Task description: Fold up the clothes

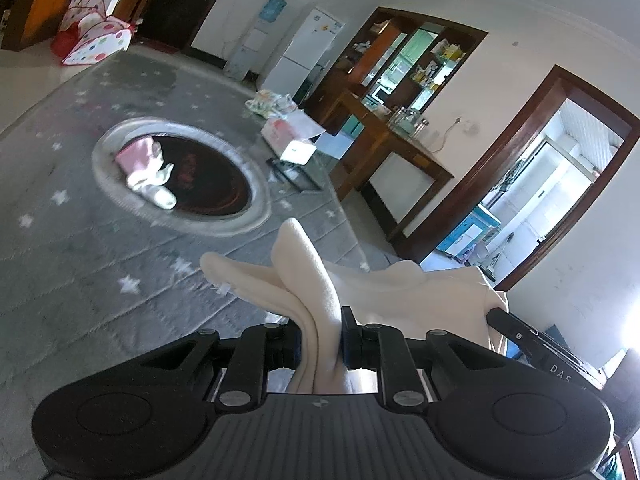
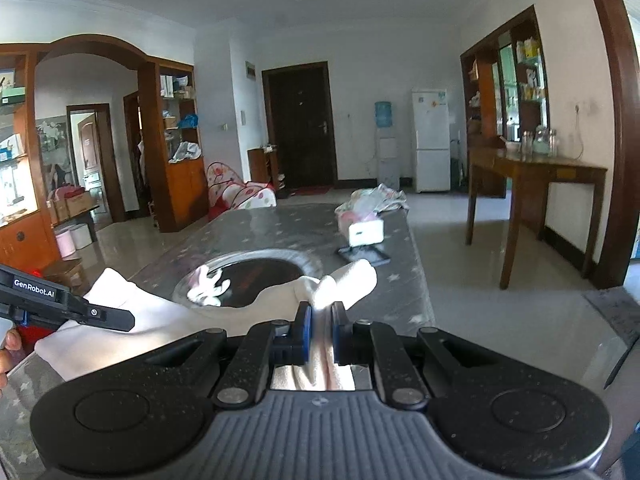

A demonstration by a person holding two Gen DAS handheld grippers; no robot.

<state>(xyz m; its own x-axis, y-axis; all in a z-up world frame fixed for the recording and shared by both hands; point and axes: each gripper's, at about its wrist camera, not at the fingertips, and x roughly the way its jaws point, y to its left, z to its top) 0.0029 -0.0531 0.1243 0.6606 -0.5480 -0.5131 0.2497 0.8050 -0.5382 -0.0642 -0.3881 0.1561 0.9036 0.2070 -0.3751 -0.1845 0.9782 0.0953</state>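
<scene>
1. The left gripper [image 1: 320, 332] is pinching a bunched fold of a cream-white soft fleece garment [image 1: 304, 280], its jaws standing nearly together with only the thickness of cloth between them.
2. The right gripper [image 2: 320, 328] is doing the same at another edge of the cream garment [image 2: 160, 316], its blue-lined jaws pressed tight on a gathered ridge of fabric.
3. Outward from the fingers, the cloth is spanning between the two grips, sagging a little; each camera is catching the other gripper at the far end of the span, with the right gripper [image 1: 516, 332] showing at the right in the left wrist view.
4. The garment is hanging in the air above the near edge of a grey star-patterned table covered with clear film [image 1: 100, 240], apart from its surface as far as can be told.
5. Judged from this, the step in hand is lifting and spreading the piece before a fold; the next move is probably calling for drawing the grips apart to flatten it, then laying it down on a bare stretch of table.
6. The fabric is looking thick, plush and limp, with two rounded flaps sticking up past the fingers.
7. Further off, a pink-and-white small garment [image 1: 148, 172] is lying at the rim of a round dark glass inset [image 1: 208, 176] in the table.
</scene>
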